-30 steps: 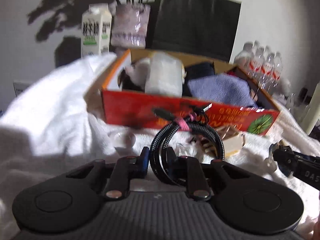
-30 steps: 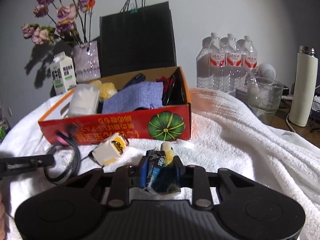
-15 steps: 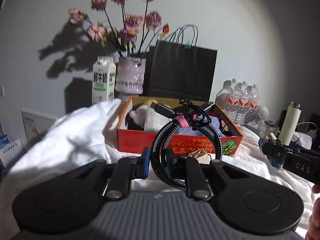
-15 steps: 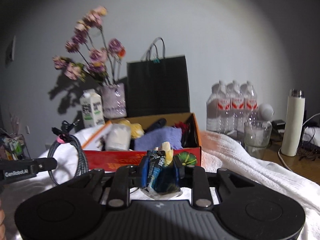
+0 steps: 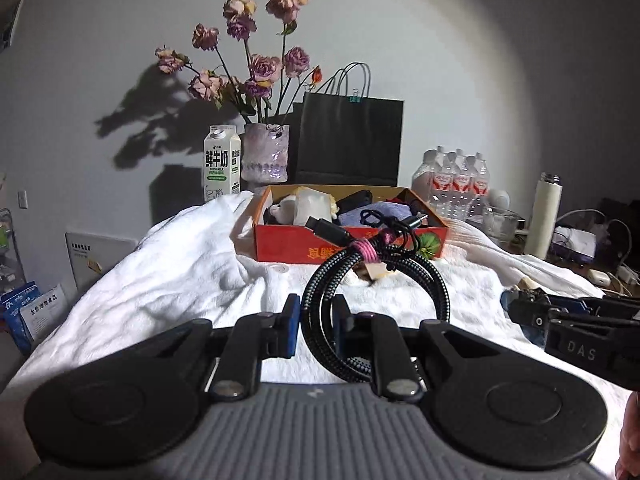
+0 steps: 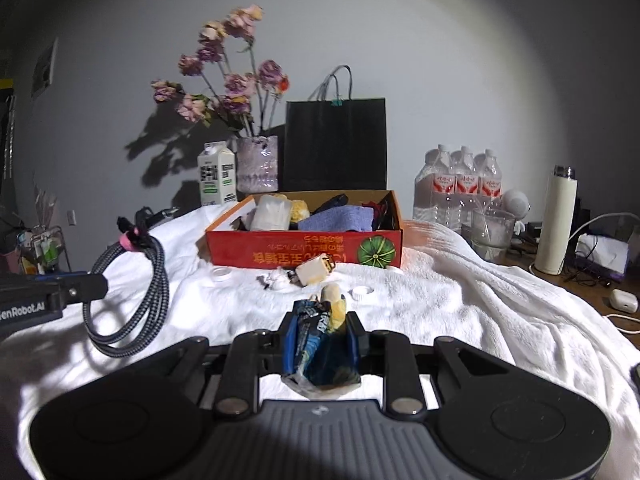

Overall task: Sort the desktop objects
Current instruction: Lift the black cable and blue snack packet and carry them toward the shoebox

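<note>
My left gripper is shut on a coiled black braided cable bound with a pink tie, held up over the white towel. My right gripper is shut on a blue snack packet with a pale yellow piece sticking out of its top. Beyond both stands the red cardboard box, open and holding a purple cloth, a white pack and other items. In the right wrist view the left gripper and its cable hang at the left. In the left wrist view the right gripper enters from the right.
A white charger plug, two white caps and a small white item lie on the towel before the box. Behind it stand a milk carton, flower vase, black paper bag, water bottles, a glass and a white flask.
Both grippers have drawn back from the red box and risen slightly, each keeping its load. The box now looks smaller and farther, and more of the towel shows.
</note>
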Action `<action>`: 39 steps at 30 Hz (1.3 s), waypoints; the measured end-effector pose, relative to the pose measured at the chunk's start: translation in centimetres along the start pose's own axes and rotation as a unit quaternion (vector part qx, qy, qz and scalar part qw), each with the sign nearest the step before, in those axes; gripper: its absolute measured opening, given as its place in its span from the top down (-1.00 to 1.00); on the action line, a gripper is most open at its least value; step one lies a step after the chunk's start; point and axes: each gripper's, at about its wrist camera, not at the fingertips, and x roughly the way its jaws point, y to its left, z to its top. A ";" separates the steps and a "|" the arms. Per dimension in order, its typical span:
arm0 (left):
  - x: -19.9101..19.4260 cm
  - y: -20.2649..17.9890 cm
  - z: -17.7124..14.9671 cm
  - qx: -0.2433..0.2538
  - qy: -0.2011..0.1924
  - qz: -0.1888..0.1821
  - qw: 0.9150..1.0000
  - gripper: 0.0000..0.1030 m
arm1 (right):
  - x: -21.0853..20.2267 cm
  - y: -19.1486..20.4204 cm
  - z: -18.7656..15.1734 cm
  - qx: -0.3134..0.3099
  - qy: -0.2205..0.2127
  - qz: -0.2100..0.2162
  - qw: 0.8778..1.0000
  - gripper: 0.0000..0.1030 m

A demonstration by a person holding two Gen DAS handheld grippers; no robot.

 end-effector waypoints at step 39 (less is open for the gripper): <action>2.4 1.2 2.2 -0.016 -0.018 0.002 1.000 0.66 | 0.6 0.1 2.4 -0.007 -0.053 0.003 0.999 0.54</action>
